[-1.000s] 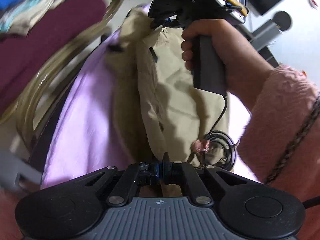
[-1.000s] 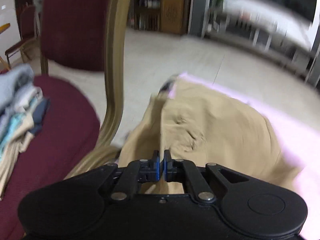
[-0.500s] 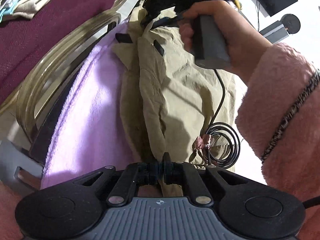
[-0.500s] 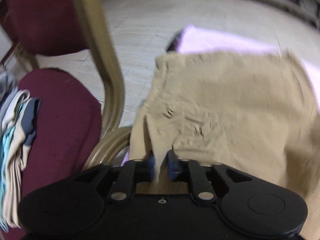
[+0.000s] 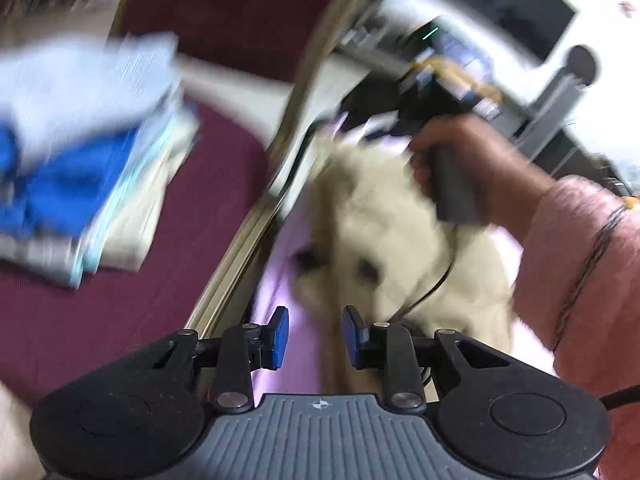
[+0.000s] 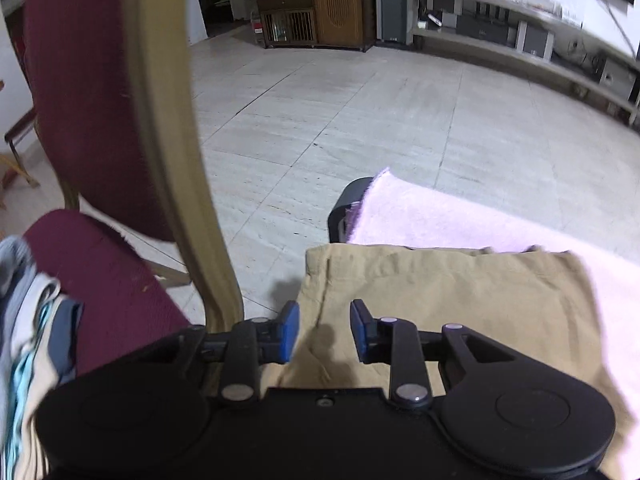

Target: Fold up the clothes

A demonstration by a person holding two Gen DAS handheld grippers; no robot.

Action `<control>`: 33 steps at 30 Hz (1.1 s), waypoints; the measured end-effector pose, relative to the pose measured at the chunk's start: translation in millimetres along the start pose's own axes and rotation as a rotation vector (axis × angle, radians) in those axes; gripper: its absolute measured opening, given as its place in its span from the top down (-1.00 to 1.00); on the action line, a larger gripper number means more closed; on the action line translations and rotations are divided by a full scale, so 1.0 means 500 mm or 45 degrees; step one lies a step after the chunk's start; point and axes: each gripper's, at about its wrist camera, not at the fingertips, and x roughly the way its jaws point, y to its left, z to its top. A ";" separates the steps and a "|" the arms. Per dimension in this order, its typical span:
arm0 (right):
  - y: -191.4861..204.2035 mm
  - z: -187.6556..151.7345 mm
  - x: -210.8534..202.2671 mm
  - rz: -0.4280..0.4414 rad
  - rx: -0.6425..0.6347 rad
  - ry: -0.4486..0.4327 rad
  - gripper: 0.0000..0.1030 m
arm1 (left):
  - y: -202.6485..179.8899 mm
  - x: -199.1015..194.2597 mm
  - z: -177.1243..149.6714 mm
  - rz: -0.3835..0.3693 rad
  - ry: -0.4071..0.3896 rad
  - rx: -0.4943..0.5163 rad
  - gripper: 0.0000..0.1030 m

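Both the left gripper [image 5: 311, 336] and the right gripper [image 6: 324, 330] have just parted their jaws and grip nothing, since the folded tan trousers [image 6: 440, 292] now lie below and ahead of them on the pink towel [image 6: 440, 220], apparently ready for stacking.

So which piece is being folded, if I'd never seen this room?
Find the maroon chair with the clothes stack. Right of it, a lilac towel covers a surface. The tan trousers lie flat on it, the only garment off the stack.
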 end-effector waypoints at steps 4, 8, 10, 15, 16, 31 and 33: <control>0.006 -0.012 0.067 -0.051 0.005 0.068 0.41 | 0.015 -0.011 0.006 0.055 -0.031 -0.032 0.43; -0.001 -0.027 0.083 -0.064 0.026 0.043 0.81 | 0.012 -0.034 0.003 0.059 -0.074 -0.030 0.37; -0.013 -0.031 0.072 -0.056 0.062 0.002 0.92 | 0.011 -0.037 0.007 0.064 -0.075 -0.030 0.37; -0.033 -0.034 0.034 -0.041 0.105 -0.108 1.00 | 0.010 -0.040 0.016 0.068 -0.075 -0.037 0.37; -0.032 -0.033 0.029 -0.029 0.108 -0.117 1.00 | 0.010 -0.040 0.016 0.071 -0.076 -0.037 0.37; 0.007 -0.035 0.071 -0.095 -0.054 0.074 0.66 | 0.005 -0.040 0.013 0.087 -0.075 -0.031 0.37; -0.001 -0.037 0.064 -0.109 -0.018 0.048 0.81 | 0.005 -0.041 0.013 0.087 -0.074 -0.031 0.37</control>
